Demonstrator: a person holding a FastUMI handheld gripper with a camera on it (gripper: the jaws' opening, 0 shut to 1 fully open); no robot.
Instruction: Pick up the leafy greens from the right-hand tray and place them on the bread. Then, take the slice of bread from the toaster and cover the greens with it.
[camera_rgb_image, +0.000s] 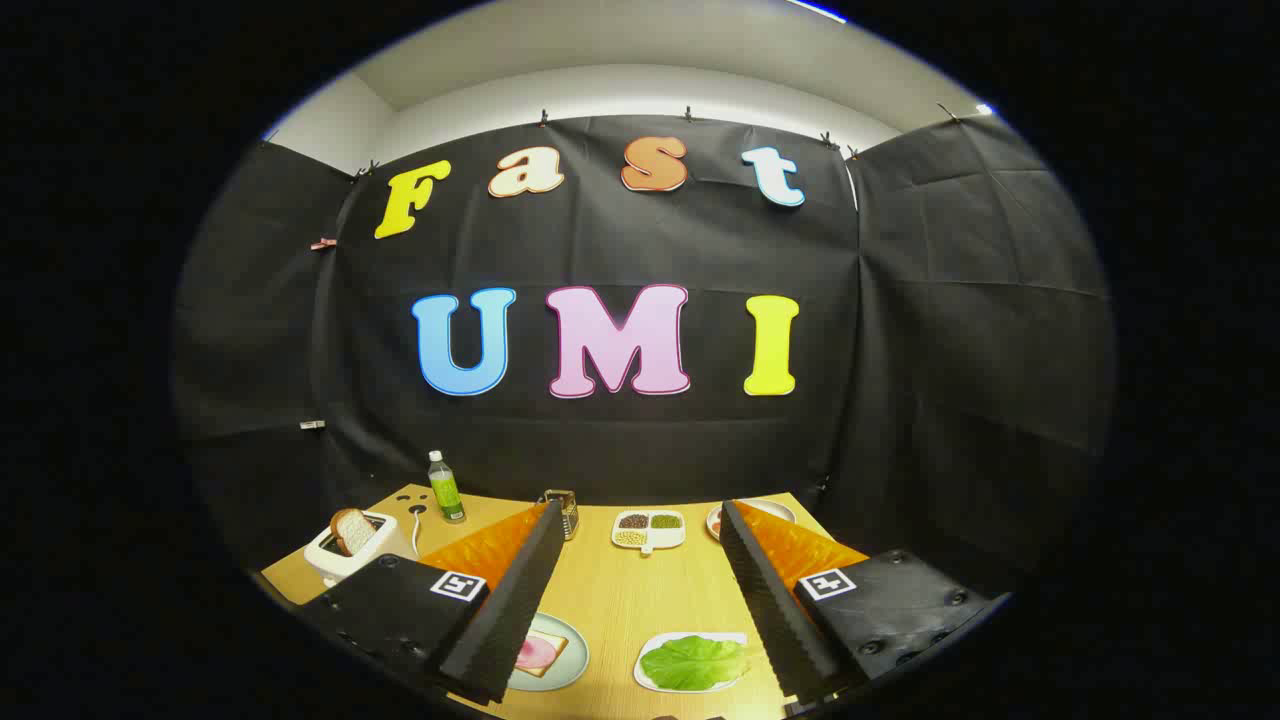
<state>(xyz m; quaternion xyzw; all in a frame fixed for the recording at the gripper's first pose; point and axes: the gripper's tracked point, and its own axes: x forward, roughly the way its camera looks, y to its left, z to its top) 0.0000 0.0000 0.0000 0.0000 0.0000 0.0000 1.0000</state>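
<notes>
Wooden table (640, 590): light, carries everything.
Hand-held gripper (640, 585): fingers spread wide, nothing between them, raised above the table.
Leafy greens (695, 662): on a white tray (650, 668), near, between the fingers toward the right one.
Bread (545, 655): on a plate (572, 660), near left, with a pink slice on top, partly behind the left finger.
Toaster (345, 555): far left, 1 bread slice (352, 528) standing in it.
Bottle (446, 487): far, right of the toaster.
Divided dish (648, 530): far centre, beyond the fingers.

The lettuce (693, 662) lies on a tray (655, 645) between the open fingers (520, 590), with the plate of bread (548, 655) to its left; the toaster (345, 555) stands far left, a bottle (445, 487) behind it
</notes>
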